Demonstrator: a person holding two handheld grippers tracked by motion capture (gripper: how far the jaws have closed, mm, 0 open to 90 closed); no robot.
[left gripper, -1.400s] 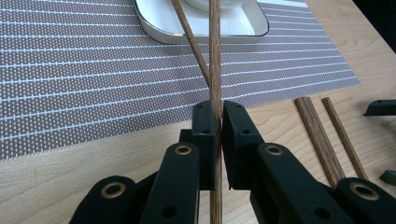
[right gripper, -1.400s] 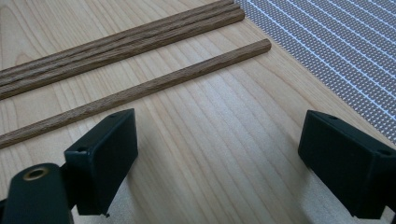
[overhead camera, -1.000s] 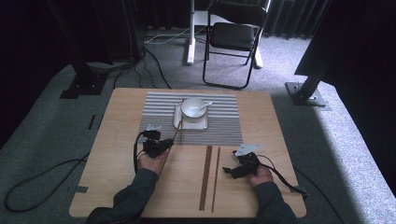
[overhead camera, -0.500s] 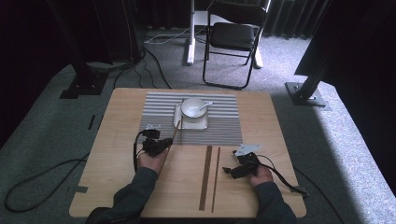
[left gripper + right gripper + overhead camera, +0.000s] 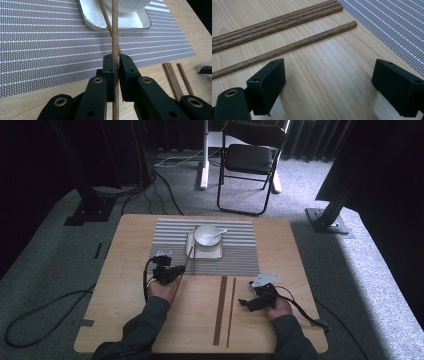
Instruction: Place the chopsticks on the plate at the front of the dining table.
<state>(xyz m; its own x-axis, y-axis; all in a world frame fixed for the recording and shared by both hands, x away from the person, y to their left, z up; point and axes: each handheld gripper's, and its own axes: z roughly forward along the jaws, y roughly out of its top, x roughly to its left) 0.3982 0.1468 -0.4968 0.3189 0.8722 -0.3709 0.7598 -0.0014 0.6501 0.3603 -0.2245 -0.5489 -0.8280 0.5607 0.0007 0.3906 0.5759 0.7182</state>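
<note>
My left gripper point(image 5: 174, 270) point(image 5: 117, 60) is shut on a brown wooden chopstick point(image 5: 115, 30) that points toward the white tray point(image 5: 218, 254) point(image 5: 93, 15) on the striped placemat point(image 5: 170, 232). A second chopstick point(image 5: 105, 17) crosses under it, its far end resting on the tray's rim. A white bowl point(image 5: 206, 235) with a spoon point(image 5: 220, 231) sits on the tray. My right gripper point(image 5: 245, 303) point(image 5: 328, 75) rests open on the bare wood, nothing between its jaws. Just left of it lie a pair of chopsticks point(image 5: 220, 307) point(image 5: 274, 23) and a single one point(image 5: 231, 305) point(image 5: 294, 46).
The wooden table point(image 5: 125, 310) ends close in front of both hands. Cables trail from both grippers across the tabletop and over its edge. A folding chair point(image 5: 250, 157) and stand bases are on the carpet beyond the far edge.
</note>
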